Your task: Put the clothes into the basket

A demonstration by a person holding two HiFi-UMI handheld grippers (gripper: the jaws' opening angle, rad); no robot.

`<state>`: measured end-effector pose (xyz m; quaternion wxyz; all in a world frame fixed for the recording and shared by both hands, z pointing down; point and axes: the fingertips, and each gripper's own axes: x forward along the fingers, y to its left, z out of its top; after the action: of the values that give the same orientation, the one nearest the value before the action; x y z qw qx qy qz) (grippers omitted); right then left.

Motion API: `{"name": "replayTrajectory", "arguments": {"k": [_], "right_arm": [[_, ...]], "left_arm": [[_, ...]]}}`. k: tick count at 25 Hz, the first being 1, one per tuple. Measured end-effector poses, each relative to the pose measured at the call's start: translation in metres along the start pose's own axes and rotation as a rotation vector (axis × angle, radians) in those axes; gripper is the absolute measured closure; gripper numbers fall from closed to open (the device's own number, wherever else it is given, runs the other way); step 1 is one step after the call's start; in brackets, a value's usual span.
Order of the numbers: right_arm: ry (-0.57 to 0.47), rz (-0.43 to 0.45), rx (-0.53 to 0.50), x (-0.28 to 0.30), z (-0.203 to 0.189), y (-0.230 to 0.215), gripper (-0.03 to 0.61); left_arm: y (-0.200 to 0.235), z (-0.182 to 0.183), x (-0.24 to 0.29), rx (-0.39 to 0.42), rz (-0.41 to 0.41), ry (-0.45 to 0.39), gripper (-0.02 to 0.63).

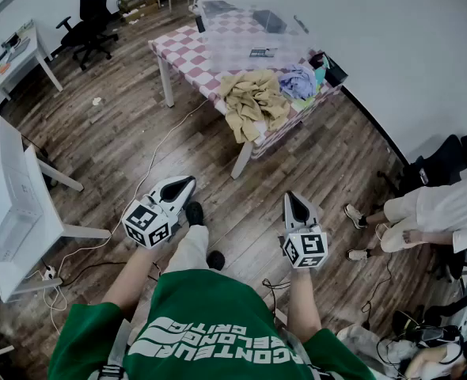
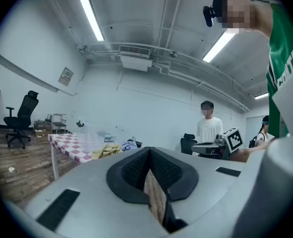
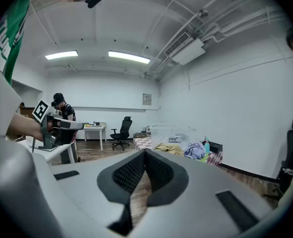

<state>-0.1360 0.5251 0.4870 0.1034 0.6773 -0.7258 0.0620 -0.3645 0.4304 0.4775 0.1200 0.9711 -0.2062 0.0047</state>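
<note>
A tan garment (image 1: 253, 101) lies heaped on the red-and-white checked table (image 1: 187, 50) and hangs over its near edge. Beside it sits a lavender garment (image 1: 298, 81). A clear plastic basket (image 1: 237, 26) stands farther back on the same table. My left gripper (image 1: 182, 186) and right gripper (image 1: 297, 204) are held low over the wooden floor, well short of the table, both shut and empty. Across the room in the left gripper view are the table (image 2: 69, 144) and the tan garment (image 2: 107, 150). In the right gripper view the clothes (image 3: 169, 148) show beyond the shut right gripper (image 3: 145, 155).
A black office chair (image 1: 91, 14) stands far left of the table. A white desk (image 1: 16, 204) is at my left. One person sits at the right (image 1: 427, 212); another stands beyond (image 2: 208, 125). Cables (image 1: 158, 153) trail over the floor.
</note>
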Motion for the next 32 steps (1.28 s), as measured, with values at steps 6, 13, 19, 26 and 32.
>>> {"name": "replayTrajectory", "arguments": {"k": [6, 13, 19, 26, 32], "right_arm": [[0.011, -0.019, -0.009, 0.024, 0.002, -0.012, 0.569], [0.033, -0.075, -0.029, 0.081, 0.017, -0.043, 0.569], [0.053, -0.118, -0.040, 0.148, 0.037, -0.073, 0.569], [0.060, -0.172, -0.021, 0.208, 0.054, -0.093, 0.569], [0.068, -0.189, -0.016, 0.237, 0.058, -0.102, 0.569]], "left_arm": [[0.024, -0.002, 0.025, -0.009, -0.019, 0.012, 0.611], [0.077, 0.011, 0.088, -0.012, -0.073, 0.020, 0.611], [0.132, 0.028, 0.152, -0.011, -0.125, 0.016, 0.611], [0.179, 0.042, 0.205, -0.007, -0.205, 0.046, 0.611], [0.199, 0.044, 0.234, -0.016, -0.243, 0.073, 0.611]]}}
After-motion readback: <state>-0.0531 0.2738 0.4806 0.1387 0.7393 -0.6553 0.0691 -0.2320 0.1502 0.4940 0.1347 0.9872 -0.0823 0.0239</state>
